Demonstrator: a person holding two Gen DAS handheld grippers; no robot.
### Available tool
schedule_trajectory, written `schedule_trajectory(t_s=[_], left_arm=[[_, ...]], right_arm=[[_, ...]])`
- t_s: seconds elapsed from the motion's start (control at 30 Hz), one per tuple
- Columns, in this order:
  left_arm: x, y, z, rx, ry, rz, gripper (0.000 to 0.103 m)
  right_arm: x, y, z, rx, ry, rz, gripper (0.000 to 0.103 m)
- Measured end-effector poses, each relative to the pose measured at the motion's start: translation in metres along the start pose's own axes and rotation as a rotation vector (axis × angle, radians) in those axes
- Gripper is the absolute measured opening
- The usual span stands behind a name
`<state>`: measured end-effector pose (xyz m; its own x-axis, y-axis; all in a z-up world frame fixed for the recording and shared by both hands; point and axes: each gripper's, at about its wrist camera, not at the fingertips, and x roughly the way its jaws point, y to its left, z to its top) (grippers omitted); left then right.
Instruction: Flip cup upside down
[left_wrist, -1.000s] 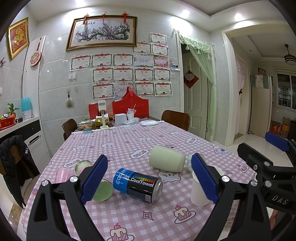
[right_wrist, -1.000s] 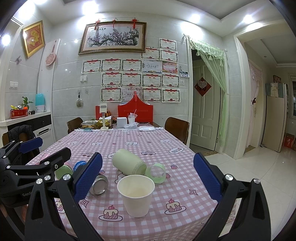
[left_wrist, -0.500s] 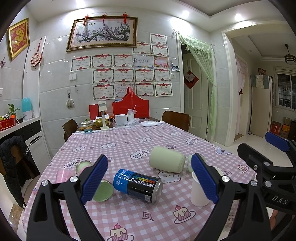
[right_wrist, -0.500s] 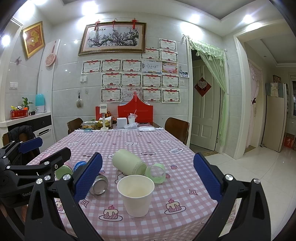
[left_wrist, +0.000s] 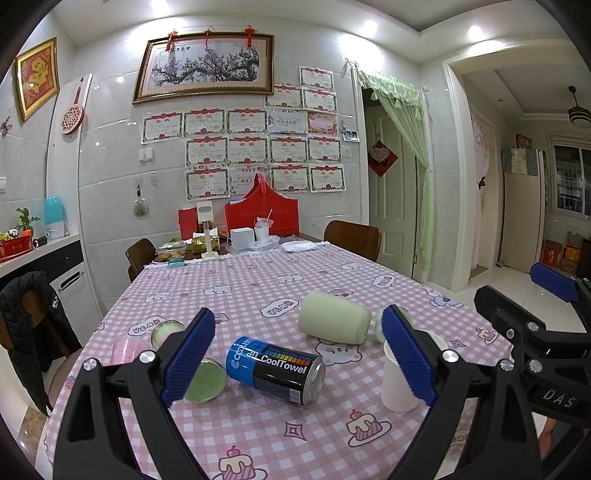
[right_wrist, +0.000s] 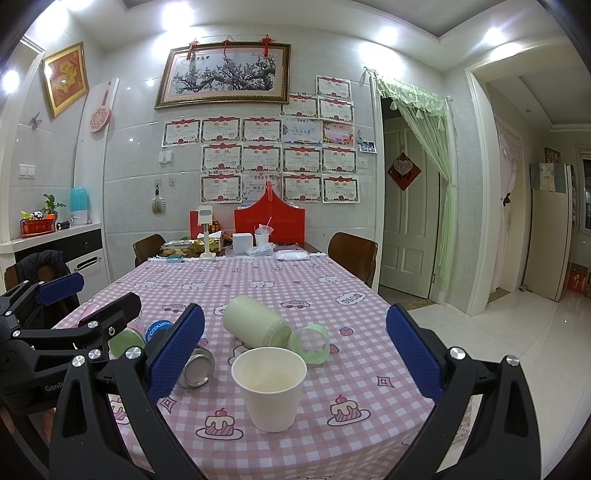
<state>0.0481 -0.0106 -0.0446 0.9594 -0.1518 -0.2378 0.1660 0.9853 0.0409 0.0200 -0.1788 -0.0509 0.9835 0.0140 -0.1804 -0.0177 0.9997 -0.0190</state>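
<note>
A white paper cup (right_wrist: 270, 387) stands upright, mouth up, on the pink checked tablecloth (right_wrist: 362, 350) near the front edge. My right gripper (right_wrist: 295, 354) is open and empty, its blue pads wide apart on either side of the cup, a little nearer the camera. In the left wrist view the cup (left_wrist: 397, 384) is partly hidden behind the right pad. My left gripper (left_wrist: 297, 354) is open and empty, hovering over a lying blue and black CoolTowel can (left_wrist: 276, 365).
A pale green jar (right_wrist: 255, 322) lies on its side behind the cup, with a green lid (right_wrist: 313, 343) beside it. Small green and pink jars (left_wrist: 166, 332) sit at the left. Boxes and a red holder (right_wrist: 269, 221) stand at the far end. Chairs (right_wrist: 352, 254) flank the table.
</note>
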Motion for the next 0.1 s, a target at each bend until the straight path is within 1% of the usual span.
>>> schedule_trajectory(t_s=[0.1], left_arm=[[0.0018, -0.0005, -0.0002, -0.001, 0.004, 0.001, 0.09]], right_arm=[[0.0008, -0.0005, -0.0005, 0.0, 0.004, 0.0, 0.095]])
